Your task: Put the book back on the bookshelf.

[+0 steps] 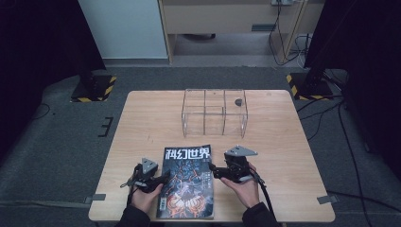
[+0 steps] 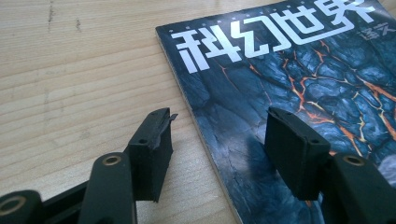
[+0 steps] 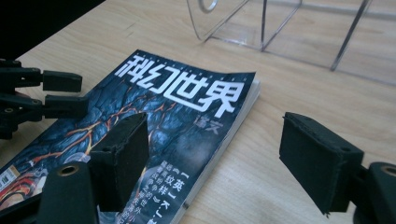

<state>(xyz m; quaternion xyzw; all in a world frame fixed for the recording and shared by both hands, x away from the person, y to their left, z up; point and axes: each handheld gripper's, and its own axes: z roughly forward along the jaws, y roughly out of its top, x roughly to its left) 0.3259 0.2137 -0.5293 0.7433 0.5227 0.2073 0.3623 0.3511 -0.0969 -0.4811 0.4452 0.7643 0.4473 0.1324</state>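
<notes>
1. Magazine [image 1: 187, 182] lies flat at the table's [image 1: 283, 156] six o'clock edge: judged thin, floppy, glossy-slick; best taken at its side edges.
2. Left gripper [image 2: 217, 154] fingers open, straddling the nine o'clock edge, holding nothing.
3. Right gripper [image 3: 217, 163] fingers open astride the three o'clock edge, empty.

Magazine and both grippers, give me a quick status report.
Left gripper open, astride the magazine spine edge. Right gripper open, astride its opposite edge. Magazine flat on table, unheld. Clear acrylic organizer beyond, not in the way.

Bare table [image 1: 274, 142] between magazine [image 1: 187, 182] and organizer [image 1: 215, 111]
</notes>
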